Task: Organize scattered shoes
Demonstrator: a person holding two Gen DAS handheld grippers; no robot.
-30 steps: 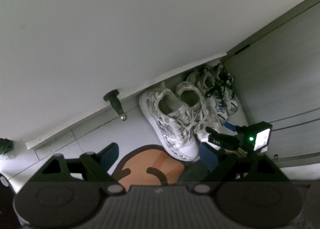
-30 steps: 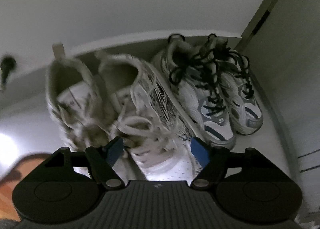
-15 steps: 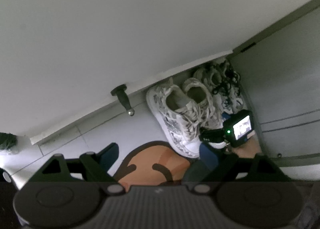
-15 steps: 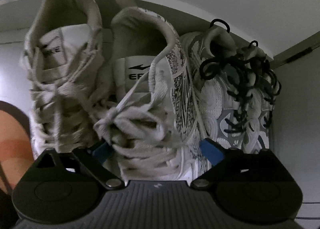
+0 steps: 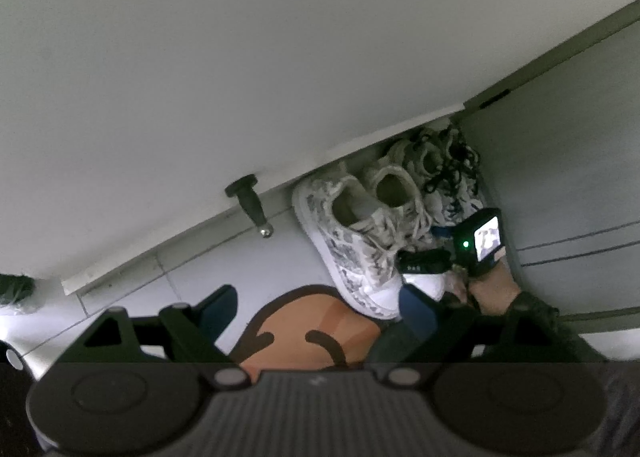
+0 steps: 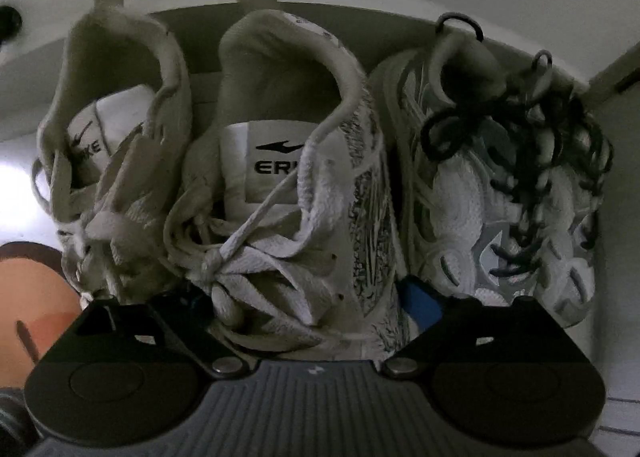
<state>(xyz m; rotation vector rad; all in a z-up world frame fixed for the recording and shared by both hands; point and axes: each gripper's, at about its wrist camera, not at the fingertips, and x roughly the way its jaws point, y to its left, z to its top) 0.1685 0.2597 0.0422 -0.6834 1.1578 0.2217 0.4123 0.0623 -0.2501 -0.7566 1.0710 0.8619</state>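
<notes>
Two pairs of shoes stand in a row with heels to the wall. The white patterned pair [image 5: 352,241] is on the left and the white pair with black laces [image 5: 448,177] is in the corner. My right gripper [image 6: 304,303] points down over the right patterned shoe [image 6: 288,177]. That shoe's laced front sits between its blue pads [image 6: 420,305], and the jaws are closing on it; I see no firm press. The left patterned shoe [image 6: 112,161] and the black-laced pair [image 6: 500,185] flank it. My left gripper [image 5: 318,299] hangs open above the mat, with nothing in it.
An orange cartoon mat [image 5: 312,321] lies in front of the shoes on the tiled floor. A black door stop [image 5: 250,201] sticks out of the baseboard at left. A door panel [image 5: 560,177] closes off the right side. A hand [image 5: 492,289] holds the right gripper.
The right gripper has dropped close over the right patterned shoe and rolled, its jaws now astride the shoe. The left gripper has barely shifted.
</notes>
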